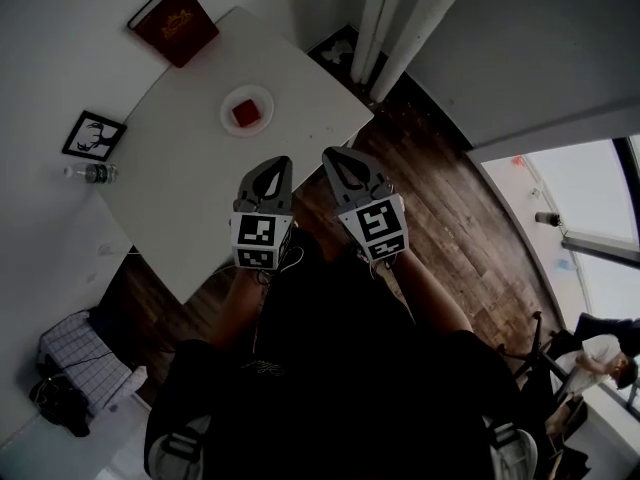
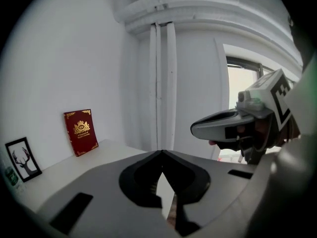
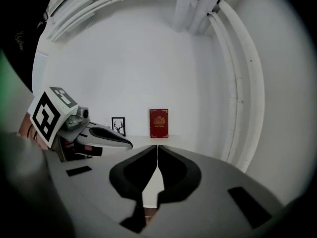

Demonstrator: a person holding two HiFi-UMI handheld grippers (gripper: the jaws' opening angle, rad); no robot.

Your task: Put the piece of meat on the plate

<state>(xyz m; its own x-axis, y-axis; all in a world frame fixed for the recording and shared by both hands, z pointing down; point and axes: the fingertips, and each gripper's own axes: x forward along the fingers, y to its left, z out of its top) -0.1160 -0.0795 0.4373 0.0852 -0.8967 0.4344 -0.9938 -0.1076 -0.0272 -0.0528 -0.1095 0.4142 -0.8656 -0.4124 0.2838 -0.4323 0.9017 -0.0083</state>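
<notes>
Red meat [image 1: 246, 114] seemingly plated, head view only.

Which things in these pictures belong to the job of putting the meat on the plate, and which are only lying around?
For the job: piece of meat, lying on the plate; left claw and right claw, both shut and empty.
Only lying about: red book; framed deer picture; water bottle.
</notes>
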